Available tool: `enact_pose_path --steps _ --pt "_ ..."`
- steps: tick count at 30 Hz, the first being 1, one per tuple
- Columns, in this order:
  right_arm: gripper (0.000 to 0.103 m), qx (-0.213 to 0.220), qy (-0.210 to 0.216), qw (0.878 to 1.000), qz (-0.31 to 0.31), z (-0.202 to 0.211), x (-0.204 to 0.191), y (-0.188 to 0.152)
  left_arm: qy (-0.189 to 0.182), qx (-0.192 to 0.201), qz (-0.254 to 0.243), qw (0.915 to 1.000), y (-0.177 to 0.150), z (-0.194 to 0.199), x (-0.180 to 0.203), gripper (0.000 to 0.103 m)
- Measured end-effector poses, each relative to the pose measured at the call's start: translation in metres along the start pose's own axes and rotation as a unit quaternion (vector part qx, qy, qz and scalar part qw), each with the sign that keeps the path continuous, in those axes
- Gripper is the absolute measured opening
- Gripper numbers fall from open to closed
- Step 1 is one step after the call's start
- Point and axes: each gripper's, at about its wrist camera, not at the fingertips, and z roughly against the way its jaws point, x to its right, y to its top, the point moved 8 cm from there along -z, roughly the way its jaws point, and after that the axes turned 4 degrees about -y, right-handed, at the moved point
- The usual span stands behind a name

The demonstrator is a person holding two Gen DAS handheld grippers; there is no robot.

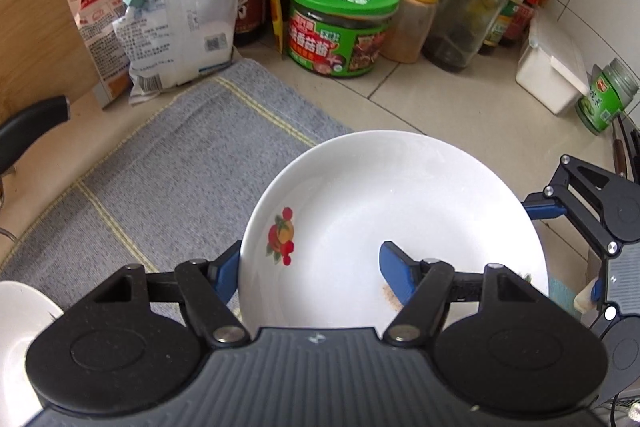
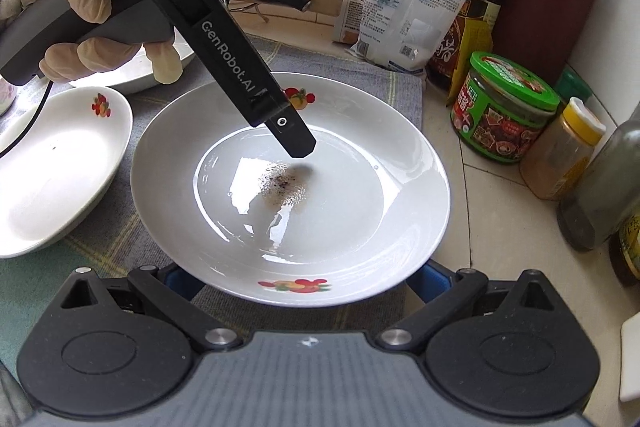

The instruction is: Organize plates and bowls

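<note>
Left wrist view showed the white plate [image 1: 380,207] filling the frame from centre to 4 o'clock, above the grey cloth [image 1: 180,167] and tiled counter [image 1: 440,99]. The left gripper [image 1: 312,263] was narrowly spread and pinched the plate's near wall: one blue finger [image 1: 396,275] lay inside the dish at 6 o'clock, the other went beneath the rim at 7 o'clock.

Right wrist view had the same plate at centre, brown residue in its well, with a second white dish [image 2: 52,179] at 9 o'clock on the cloth. The right gripper [image 2: 304,279] stood widely spread, both fingertips hidden under the plate's near rim at 6 o'clock; it pinched nothing visible, and whether it bore the plate from below could not be told.

The step looked like carrying the plate to be grouped with the other dish. The next move probably called for level, matched travel toward 9 o'clock, then lowering.
</note>
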Motion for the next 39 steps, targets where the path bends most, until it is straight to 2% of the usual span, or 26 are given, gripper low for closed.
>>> enact_pose_path --steps 7,29,36,39 --pt "0.103 -0.005 0.004 1.0 -0.003 0.004 -0.007 -0.006 -0.004 -0.006 0.002 1.0 -0.011 -0.002 0.002 0.07" --pt "0.103 -0.011 0.003 1.0 -0.001 0.002 -0.012 -0.013 -0.003 -0.003 -0.004 1.0 -0.012 -0.005 0.003 0.071" --pt "0.103 -0.01 0.009 1.0 -0.003 0.001 -0.013 -0.013 -0.005 0.006 -0.005 1.0 -0.01 -0.005 0.006 0.087" --pt "0.103 -0.007 0.007 1.0 -0.006 0.003 -0.013 -0.015 0.01 0.02 -0.013 0.9997 -0.01 0.002 0.007 0.089"
